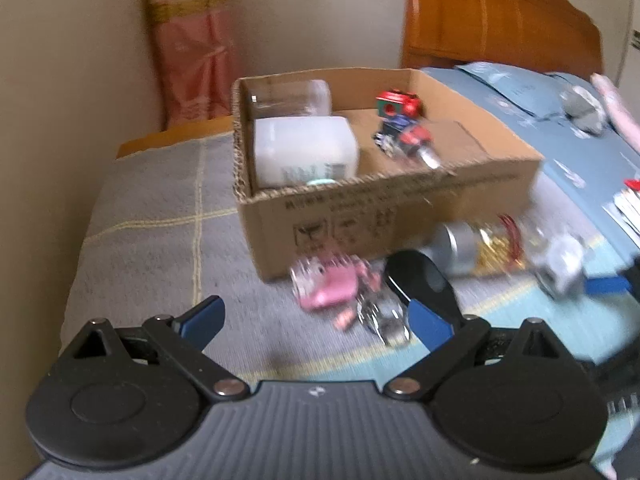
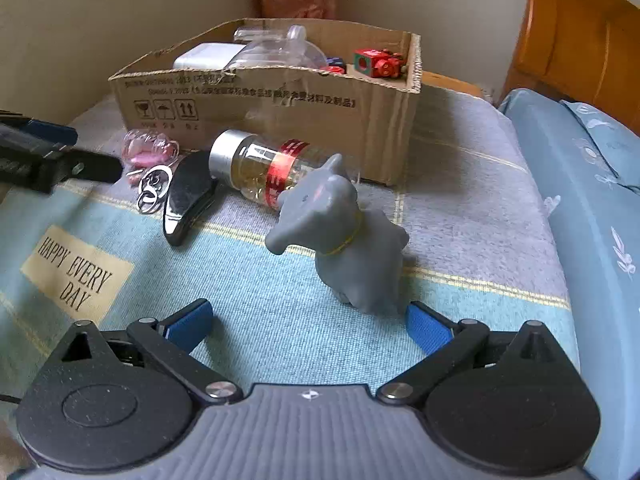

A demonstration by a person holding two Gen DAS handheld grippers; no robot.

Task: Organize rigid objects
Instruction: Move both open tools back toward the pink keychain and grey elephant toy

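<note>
The cardboard box (image 2: 280, 96) sits on the bed's plaid blanket (image 2: 280, 320), and everything else is placed against it. Inside the box lie a white plastic container (image 1: 304, 152), a clear plastic jar (image 1: 292, 98), a red cube toy (image 2: 378, 63) at the far right corner and a small red-and-blue toy (image 1: 404, 136) beside it.

Just in front of the box lies a glass bottle (image 2: 264, 168) on its side, silver cap to the left and a red band round its middle. A grey toy dog (image 2: 344, 248) stands upright in front of the bottle. Left of the bottle, also in front of the box, rest a black glossy clip (image 2: 186, 200), a bunch of metal rings (image 2: 152, 190) and a pink clear trinket (image 2: 146, 148).

The right gripper (image 2: 308, 326) hovers low over the blanket, its blue-padded fingers spread wide with nothing between them; the right pad sits just beside the dog's base. The left gripper (image 1: 316, 320) is likewise spread apart and empty, near the pink trinket and rings in front of the box; its view is blurred.
</note>
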